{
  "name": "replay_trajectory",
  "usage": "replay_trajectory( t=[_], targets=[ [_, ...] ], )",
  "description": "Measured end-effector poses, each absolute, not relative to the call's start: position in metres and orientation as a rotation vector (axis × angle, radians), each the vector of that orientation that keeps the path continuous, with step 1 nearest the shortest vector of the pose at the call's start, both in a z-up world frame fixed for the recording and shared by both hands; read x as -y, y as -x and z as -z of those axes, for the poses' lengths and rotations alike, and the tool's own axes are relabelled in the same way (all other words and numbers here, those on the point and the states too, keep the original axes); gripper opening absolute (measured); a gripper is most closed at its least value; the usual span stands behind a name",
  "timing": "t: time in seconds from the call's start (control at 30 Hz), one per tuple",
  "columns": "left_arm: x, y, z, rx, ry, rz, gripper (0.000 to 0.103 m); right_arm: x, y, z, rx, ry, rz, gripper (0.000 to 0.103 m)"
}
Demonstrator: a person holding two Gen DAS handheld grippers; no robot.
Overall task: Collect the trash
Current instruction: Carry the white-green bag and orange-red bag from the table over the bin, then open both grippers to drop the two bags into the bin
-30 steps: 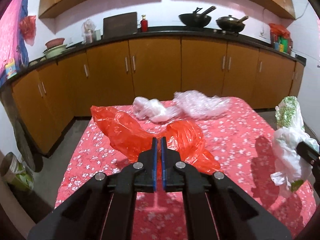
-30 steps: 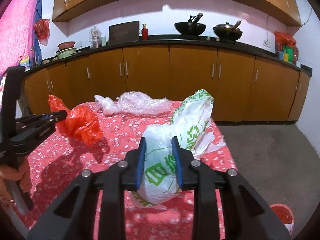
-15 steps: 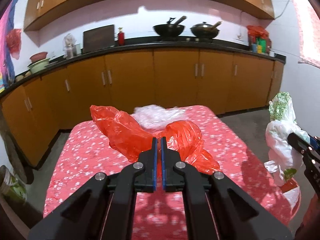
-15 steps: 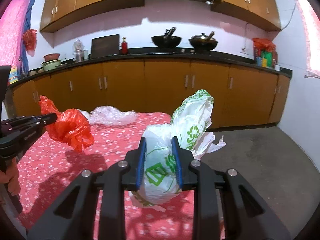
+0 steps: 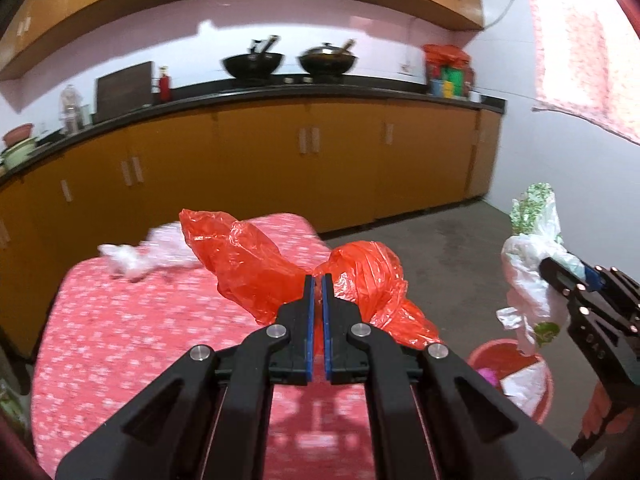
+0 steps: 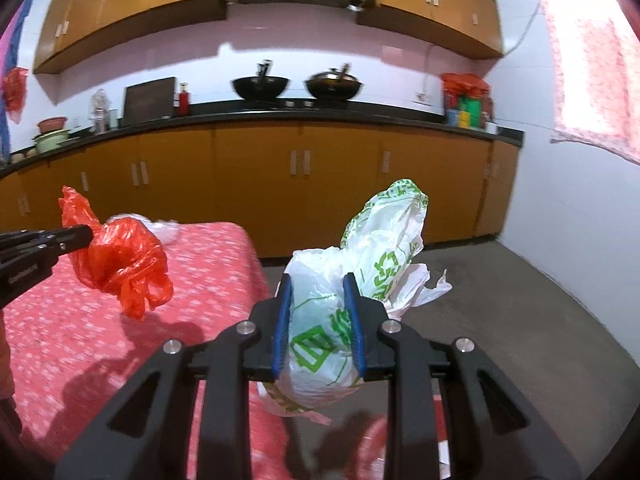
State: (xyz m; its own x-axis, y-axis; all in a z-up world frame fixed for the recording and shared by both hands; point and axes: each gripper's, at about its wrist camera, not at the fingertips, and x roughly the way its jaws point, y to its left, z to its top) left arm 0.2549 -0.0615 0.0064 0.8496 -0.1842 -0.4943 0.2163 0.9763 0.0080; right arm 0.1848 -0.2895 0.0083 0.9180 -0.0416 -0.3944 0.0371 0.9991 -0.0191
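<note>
My left gripper (image 5: 317, 280) is shut on a crumpled red plastic bag (image 5: 248, 264) and holds it in the air above the table with the red flowered cloth (image 5: 120, 340). The bag also shows in the right wrist view (image 6: 120, 264), hanging from the left gripper (image 6: 86, 234). My right gripper (image 6: 318, 284) is shut on a white plastic bag with green print (image 6: 384, 236) and holds it past the table's right edge. In the left wrist view that bag (image 5: 528, 272) hangs above a red bin (image 5: 516, 376) on the floor.
Clear and white plastic wrap (image 5: 140, 256) lies at the table's far end. Brown kitchen cabinets (image 5: 280, 168) with a black counter and two woks run along the back wall. Grey floor (image 6: 500, 300) lies to the right of the table. The bin holds some trash.
Both grippers have swung to the right with their bags. The white bag has gone from over the table to over the floor, and the red bin has come into view.
</note>
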Motion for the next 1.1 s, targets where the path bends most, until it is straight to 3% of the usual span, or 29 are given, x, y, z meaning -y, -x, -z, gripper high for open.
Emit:
replay_trajectory(
  t=[0.47,1.1],
  targets=[
    [0.197,-0.235,0.042,-0.613,-0.057,0.461,0.003,0.419,-0.149,0.054,-0.513,-0.020,0.269,0.026],
    [0.327,-0.226,0.125,-0.786,-0.240,0.631,0.003,0.495,-0.128,0.137,-0.673,-0.125,0.328,0.026]
  ],
)
